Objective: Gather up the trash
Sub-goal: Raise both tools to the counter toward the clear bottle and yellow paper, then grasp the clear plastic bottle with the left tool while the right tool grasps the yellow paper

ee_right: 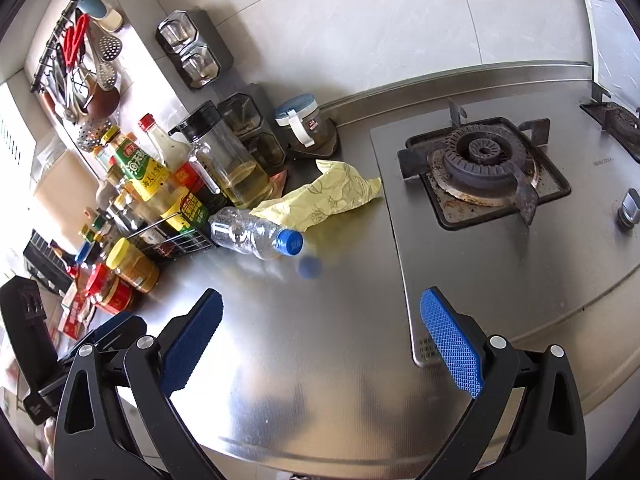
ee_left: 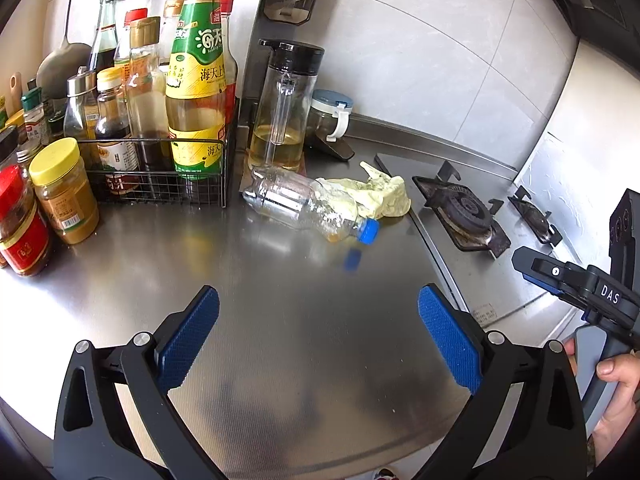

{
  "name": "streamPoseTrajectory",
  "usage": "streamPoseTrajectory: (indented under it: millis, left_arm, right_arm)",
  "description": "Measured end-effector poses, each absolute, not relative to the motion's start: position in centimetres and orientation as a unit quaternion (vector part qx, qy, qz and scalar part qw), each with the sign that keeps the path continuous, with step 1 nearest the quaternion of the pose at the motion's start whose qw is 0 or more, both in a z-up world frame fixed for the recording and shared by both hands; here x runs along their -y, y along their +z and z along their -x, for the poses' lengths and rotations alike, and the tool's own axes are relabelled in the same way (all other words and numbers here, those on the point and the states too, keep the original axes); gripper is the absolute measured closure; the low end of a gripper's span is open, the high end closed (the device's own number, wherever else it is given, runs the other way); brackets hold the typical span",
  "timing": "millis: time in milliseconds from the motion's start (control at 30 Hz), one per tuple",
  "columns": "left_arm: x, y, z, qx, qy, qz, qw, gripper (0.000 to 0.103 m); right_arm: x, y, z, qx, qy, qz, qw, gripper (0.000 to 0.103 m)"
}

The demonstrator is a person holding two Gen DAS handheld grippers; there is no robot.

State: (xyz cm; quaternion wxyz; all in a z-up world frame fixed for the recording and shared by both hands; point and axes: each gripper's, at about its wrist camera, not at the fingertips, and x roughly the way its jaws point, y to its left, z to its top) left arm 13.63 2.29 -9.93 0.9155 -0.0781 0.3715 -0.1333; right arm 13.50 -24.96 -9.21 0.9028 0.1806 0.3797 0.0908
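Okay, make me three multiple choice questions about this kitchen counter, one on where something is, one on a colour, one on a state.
1. Where does the yellow paper lie?
A. Between the plastic bottle and the burner
B. In the wire basket
C. On the burner

2. What colour is the bottle's cap?
A. Red
B. Blue
C. Yellow

3. How is the plastic bottle?
A. Upright
B. Held
C. On its side

Answers: 1 A, it rests on the counter there. 2 B, plainly blue. 3 C, it lies flat, and both the left gripper and right gripper are open and empty.
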Motion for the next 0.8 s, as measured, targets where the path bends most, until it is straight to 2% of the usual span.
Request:
streamPoseTrajectory:
  millis: [67,200,267,333,567,800]
  left_arm:
    - [-2.2,-10.3,-15.5,-0.381,-0.124,0.082,0.913,0.008]
    - [-1.9,-11.2,-19.5,-0.406,-0.101,0.098,0.903,0.009]
    - [-1.4,-11.4,-21.1,-0.407,-0.094,0.094,0.904,0.013]
    - [-1.0,-11.5,-22.7,-0.408,-0.086,0.096,0.904,0.016]
    - [-0.5,-12.7,-27.7,-0.416,-0.034,0.114,0.901,0.017]
    - [0.1,-14.7,-31.2,-0.439,0.007,0.136,0.888,0.024]
  right_arm:
    - [24.7,-9.4,-15.1,-0.385,0.091,-0.178,0.901,0.005]
    - [23.8,-10.2,-18.5,-0.403,0.098,-0.182,0.892,0.022]
    - [23.3,-10.6,-20.3,-0.409,0.096,-0.179,0.889,0.027]
    - [23.0,-11.1,-21.9,-0.414,0.091,-0.19,0.885,0.027]
    - [22.8,-11.7,-26.8,-0.424,0.068,-0.237,0.871,0.027]
    - [22.5,-13.7,-29.4,-0.447,0.05,-0.256,0.855,0.027]
